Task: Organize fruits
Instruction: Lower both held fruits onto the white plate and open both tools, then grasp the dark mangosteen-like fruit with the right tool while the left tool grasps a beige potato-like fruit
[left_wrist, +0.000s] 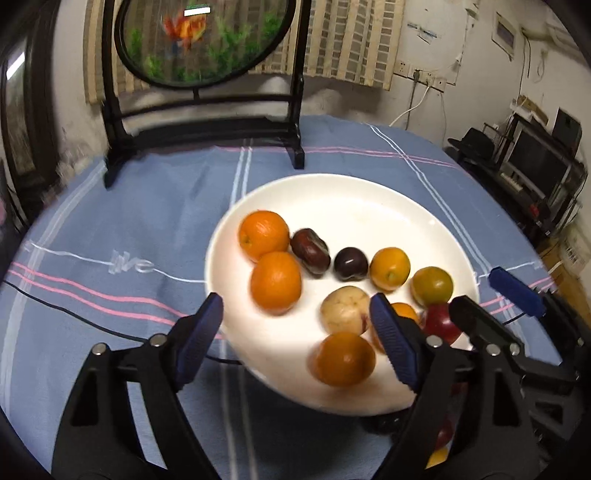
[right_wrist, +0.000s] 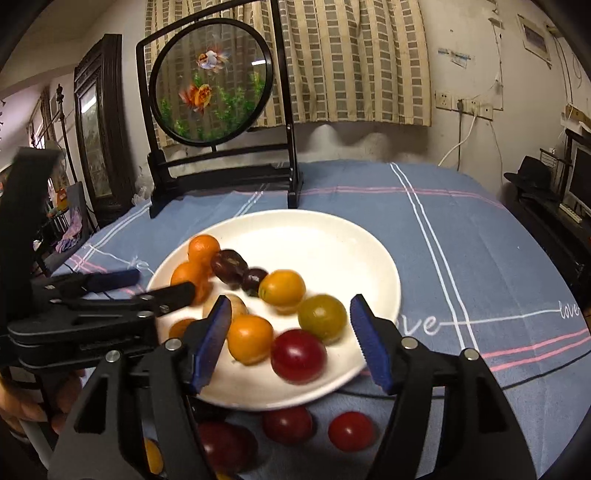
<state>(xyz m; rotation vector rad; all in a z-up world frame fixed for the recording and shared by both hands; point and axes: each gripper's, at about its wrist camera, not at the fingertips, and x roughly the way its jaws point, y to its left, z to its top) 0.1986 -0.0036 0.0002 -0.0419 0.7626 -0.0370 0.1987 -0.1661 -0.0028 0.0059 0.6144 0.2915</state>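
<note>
Most fruit already sits on the white plate (right_wrist: 369, 258); a few red fruits (right_wrist: 351, 430), perhaps more, wait on the tablecloth (right_wrist: 480, 229). Both the left gripper (left_wrist: 295, 332) and right gripper (right_wrist: 290, 332) hover agape, holding nothing.

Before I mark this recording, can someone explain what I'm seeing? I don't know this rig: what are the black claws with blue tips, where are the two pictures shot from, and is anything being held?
There is no robot here. A person holds a two-finger gripper in each hand, and each carries a fisheye camera looking forward along its fingers. One picture comes from the left gripper, the other from the right gripper. The blue parts are the finger pads. Both grippers are open and hold nothing.

On the blue striped tablecloth sits a white plate with small fruits: orange ones, two dark ones, a pale one, a greenish one and a red one. More red fruits lie on the cloth beside the plate's near edge. Behind stands a round goldfish screen in a black frame.
</note>
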